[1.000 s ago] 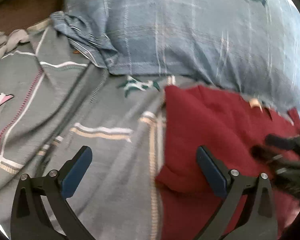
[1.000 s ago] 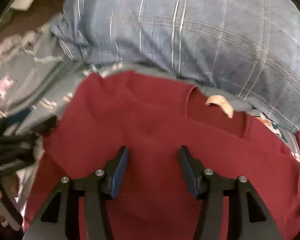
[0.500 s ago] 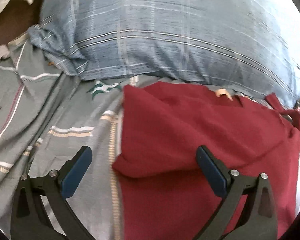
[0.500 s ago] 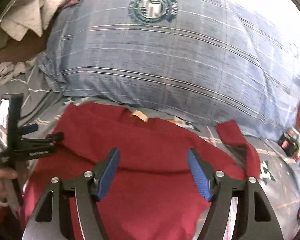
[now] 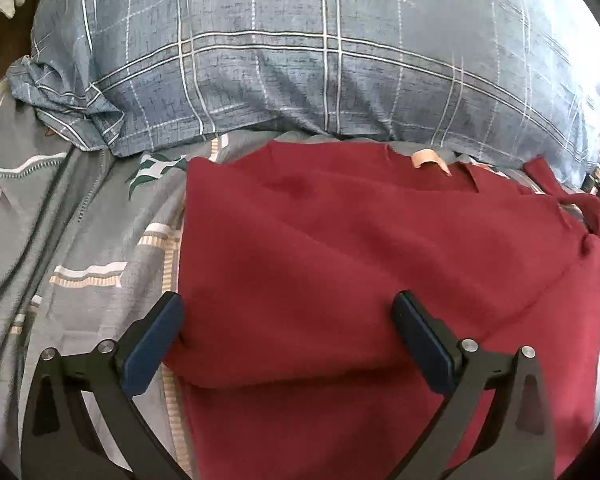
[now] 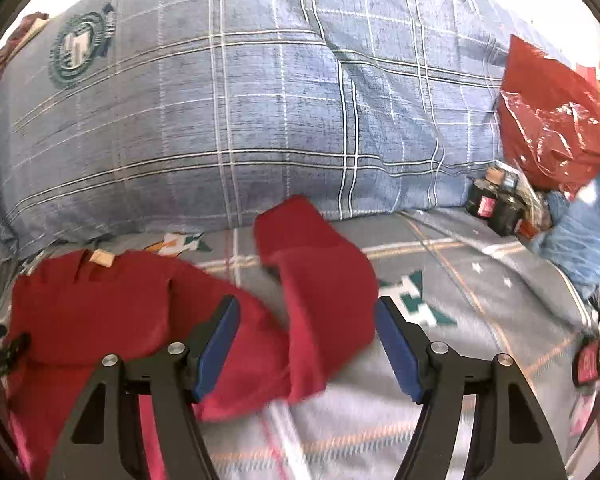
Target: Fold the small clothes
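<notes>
A dark red shirt [image 5: 340,248] lies on the grey patterned bedsheet [image 5: 80,220], its collar and tan neck label [image 5: 428,158] towards the pillow. Its left side is folded over the body. My left gripper [image 5: 288,300] hangs open above that folded part, with red cloth below the fingers and none pinched. In the right wrist view the shirt [image 6: 100,300] fills the lower left, and its right sleeve [image 6: 320,264] sticks out across the sheet [image 6: 480,300]. My right gripper [image 6: 307,302] stands open over that sleeve, apart from it.
A big blue plaid pillow [image 5: 300,60] [image 6: 220,120] runs along the far side. At the right sit a red plastic bag [image 6: 552,120], dark small containers [image 6: 496,208] and a blue cloth [image 6: 580,236]. Bare sheet shows right of the sleeve.
My right gripper swung right, from over the shirt's body to its right sleeve, and its jaws widened. My left gripper slid right, over the shirt's folded left side, still open.
</notes>
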Motion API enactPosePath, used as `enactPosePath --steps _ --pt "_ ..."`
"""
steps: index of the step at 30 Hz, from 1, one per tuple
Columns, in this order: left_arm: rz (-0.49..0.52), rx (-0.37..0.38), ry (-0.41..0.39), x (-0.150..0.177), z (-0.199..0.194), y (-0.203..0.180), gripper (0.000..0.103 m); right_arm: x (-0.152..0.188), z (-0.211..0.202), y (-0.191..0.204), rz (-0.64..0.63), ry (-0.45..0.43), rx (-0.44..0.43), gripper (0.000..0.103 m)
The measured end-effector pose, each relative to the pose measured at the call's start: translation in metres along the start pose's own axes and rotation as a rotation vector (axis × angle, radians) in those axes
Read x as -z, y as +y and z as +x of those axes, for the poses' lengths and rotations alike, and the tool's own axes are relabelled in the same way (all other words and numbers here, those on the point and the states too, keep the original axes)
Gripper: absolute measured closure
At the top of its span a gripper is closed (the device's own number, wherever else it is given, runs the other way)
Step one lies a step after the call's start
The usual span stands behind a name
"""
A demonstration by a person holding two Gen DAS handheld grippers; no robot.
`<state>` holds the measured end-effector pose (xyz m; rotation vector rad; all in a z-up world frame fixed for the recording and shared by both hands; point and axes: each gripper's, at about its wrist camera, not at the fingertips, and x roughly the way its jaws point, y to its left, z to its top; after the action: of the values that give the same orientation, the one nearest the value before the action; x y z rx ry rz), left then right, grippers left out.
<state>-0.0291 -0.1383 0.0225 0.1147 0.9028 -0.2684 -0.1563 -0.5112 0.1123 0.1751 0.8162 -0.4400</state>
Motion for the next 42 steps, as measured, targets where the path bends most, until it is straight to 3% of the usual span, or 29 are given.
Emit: enactPosePath --steps 3,6,8,9,10,13,17,20,22,24,27,31,33,35,42 --pt "-0.004 -0.004 0.000 0.002 0.004 -0.001 0.000 -0.018 0.034 0.012 -0.046 0.031 -0.014 0.032" --pt "0.026 -0.031 -0.003 0.004 0.007 -0.007 0.000 -0.028 0.079 0.035 -0.166 0.107 0.043 0.032" --pt "0.046 -0.037 -0.010 0.005 0.006 -0.010 0.000 -0.025 0.108 0.040 -0.254 0.174 0.098 0.048" --pt "0.051 -0.036 -0.012 0.005 0.006 -0.010 0.000 -0.023 0.115 0.037 -0.265 0.188 0.126 0.083" --pt "0.049 -0.032 -0.010 0.005 0.006 -0.009 0.000 -0.021 0.116 0.029 -0.238 0.188 0.125 0.094" --pt "0.037 -0.023 -0.007 0.004 0.006 -0.006 0.000 -0.021 0.091 -0.016 -0.032 0.116 0.031 0.094" --pt "0.036 -0.029 -0.011 0.004 0.006 -0.006 0.000 -0.004 0.045 -0.079 0.148 0.039 0.035 0.094" --pt "0.033 -0.031 -0.013 0.004 0.007 -0.006 0.000 0.024 0.021 -0.121 0.251 0.059 0.044 0.092" --pt "0.032 -0.034 -0.014 0.004 0.007 -0.007 0.000 0.039 0.013 -0.142 0.322 0.080 0.058 0.076" --pt "0.032 -0.035 -0.016 0.005 0.007 -0.007 0.000 0.061 0.000 -0.163 0.397 0.097 0.097 0.067" --pt "0.029 -0.035 -0.017 0.005 0.006 -0.006 0.000 0.085 -0.023 -0.186 0.466 0.094 0.155 0.066" --pt "0.029 -0.041 -0.019 0.005 0.007 -0.007 0.000 0.082 -0.046 -0.189 0.533 0.029 0.022 0.059" --pt "0.033 -0.043 -0.021 0.005 0.007 -0.007 0.000 0.069 -0.039 -0.174 0.514 0.040 -0.072 0.049" --pt "0.032 -0.041 -0.021 0.005 0.007 -0.007 0.000 0.056 -0.021 -0.156 0.493 0.076 -0.136 0.048" --pt "0.033 -0.034 -0.016 0.005 0.008 -0.006 0.000 0.029 0.056 -0.113 0.468 0.246 -0.173 0.048"
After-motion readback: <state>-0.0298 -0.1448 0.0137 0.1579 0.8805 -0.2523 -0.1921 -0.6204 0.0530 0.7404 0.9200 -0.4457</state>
